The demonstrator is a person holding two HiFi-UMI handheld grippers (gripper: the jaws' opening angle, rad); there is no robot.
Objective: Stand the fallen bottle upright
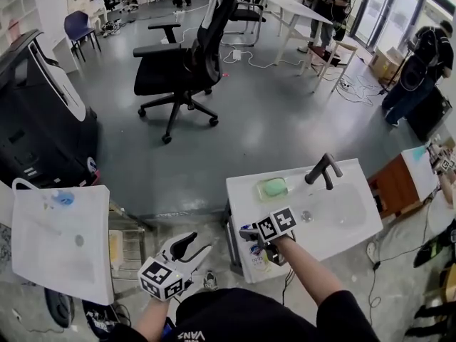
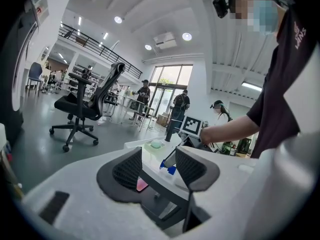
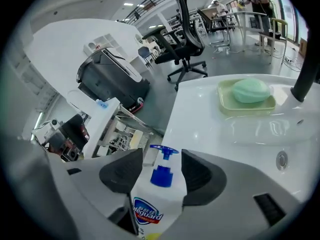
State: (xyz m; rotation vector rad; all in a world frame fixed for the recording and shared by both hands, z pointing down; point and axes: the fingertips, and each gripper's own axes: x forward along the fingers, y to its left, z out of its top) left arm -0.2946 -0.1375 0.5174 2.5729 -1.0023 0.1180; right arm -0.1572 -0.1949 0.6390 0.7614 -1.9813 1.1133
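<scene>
At the white sink edge, the bottle lies between the right claw's parted jaws. Pinching its slim pump could tip it off. The left claw gapes empty.

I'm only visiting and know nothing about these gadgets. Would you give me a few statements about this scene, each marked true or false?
1. A green soap lies in a dish on the white sink counter. True.
2. The bottle has a red pump. False: its pump is blue.
3. The left hand-held gripper grips the bottle. False: its jaws are apart with nothing between them; the bottle is between the open jaws of the right hand-held gripper.
4. A black office chair stands on the floor beyond the sink. True.
</scene>
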